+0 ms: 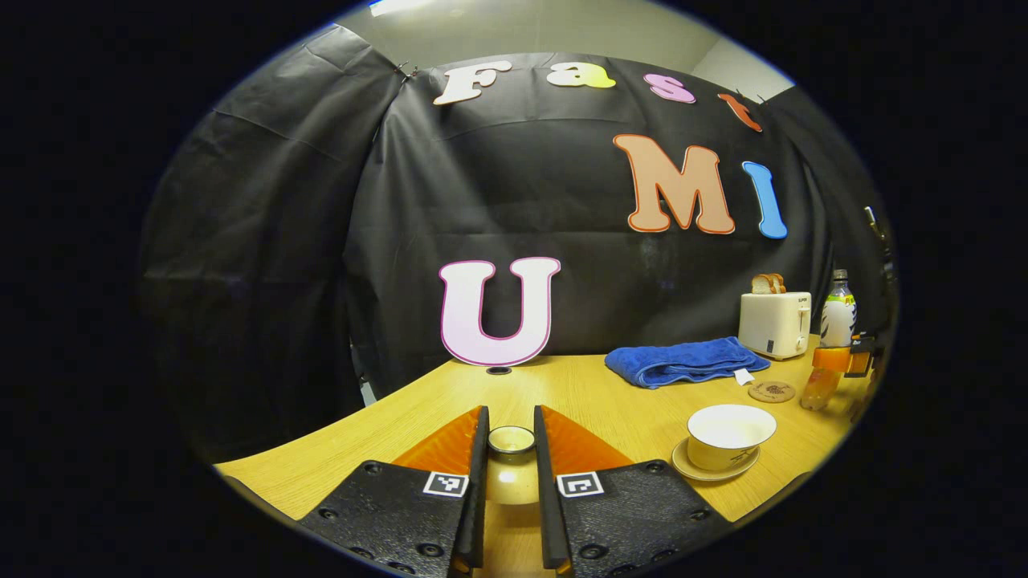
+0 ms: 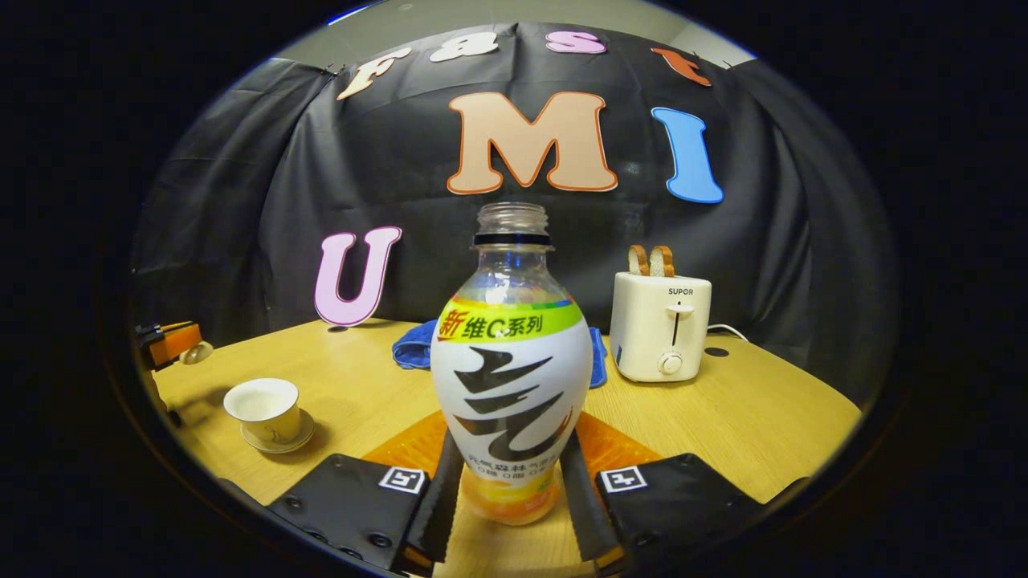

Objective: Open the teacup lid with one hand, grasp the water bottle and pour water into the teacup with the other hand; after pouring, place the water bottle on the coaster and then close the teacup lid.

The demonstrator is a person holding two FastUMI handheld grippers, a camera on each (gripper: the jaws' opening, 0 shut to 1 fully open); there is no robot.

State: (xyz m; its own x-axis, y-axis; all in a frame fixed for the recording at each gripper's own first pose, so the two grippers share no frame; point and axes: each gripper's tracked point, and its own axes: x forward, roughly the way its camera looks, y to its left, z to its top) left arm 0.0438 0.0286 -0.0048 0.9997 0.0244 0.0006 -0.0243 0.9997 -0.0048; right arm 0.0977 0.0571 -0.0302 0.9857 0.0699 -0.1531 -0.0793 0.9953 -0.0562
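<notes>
Round glossy lid (image 1: 511,440) pinched by left claw (image 1: 511,474); right claw (image 2: 511,482) clamps plastic bottle (image 2: 511,361).

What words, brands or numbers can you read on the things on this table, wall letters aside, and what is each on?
"SUPOR": on the front of the toaster.
Water bottle: a printed label with a green band and black brushwork; the fine print at its foot is too small to read.
Coaster: a round print, too small to read.
Square markers: black-and-white patterns, no words.
</notes>
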